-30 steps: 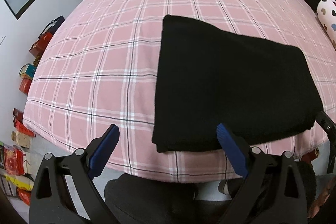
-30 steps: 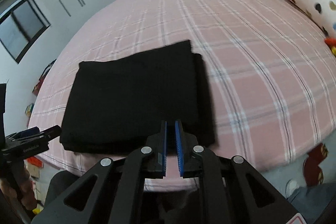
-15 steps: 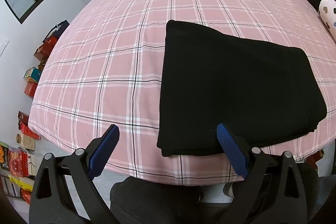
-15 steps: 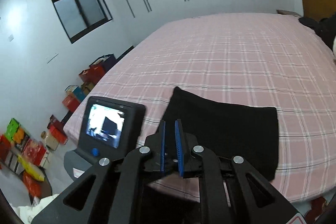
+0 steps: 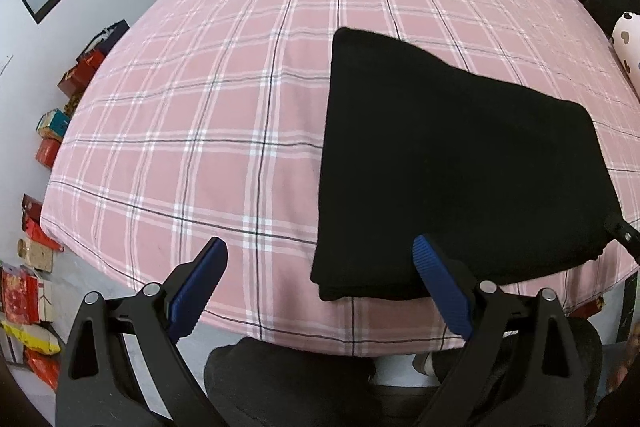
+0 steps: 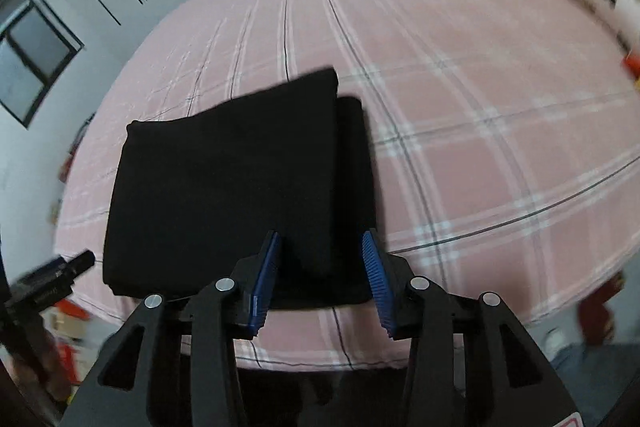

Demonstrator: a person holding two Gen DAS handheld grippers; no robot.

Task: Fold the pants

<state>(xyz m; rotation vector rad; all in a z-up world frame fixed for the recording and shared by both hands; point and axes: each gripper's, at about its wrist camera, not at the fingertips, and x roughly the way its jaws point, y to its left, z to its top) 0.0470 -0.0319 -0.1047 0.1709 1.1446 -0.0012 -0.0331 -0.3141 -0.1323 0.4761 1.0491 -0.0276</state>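
While the folded black pants lie near the bed's front edge, they sit ahead and to the right of the left gripper, whose jaws stand wide and empty over the pink plaid sheet; the right gripper hangs nearer, just above the bundle's near right corner, jaws having just been opening halfway, nothing pinched; the cloth looks soft, matte, thickly layered, its long axis running left to right.

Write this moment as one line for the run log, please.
pants: folded, flat on bed | left gripper: open, empty | right gripper: jaws just opening, nothing gripped, above near edge of pants
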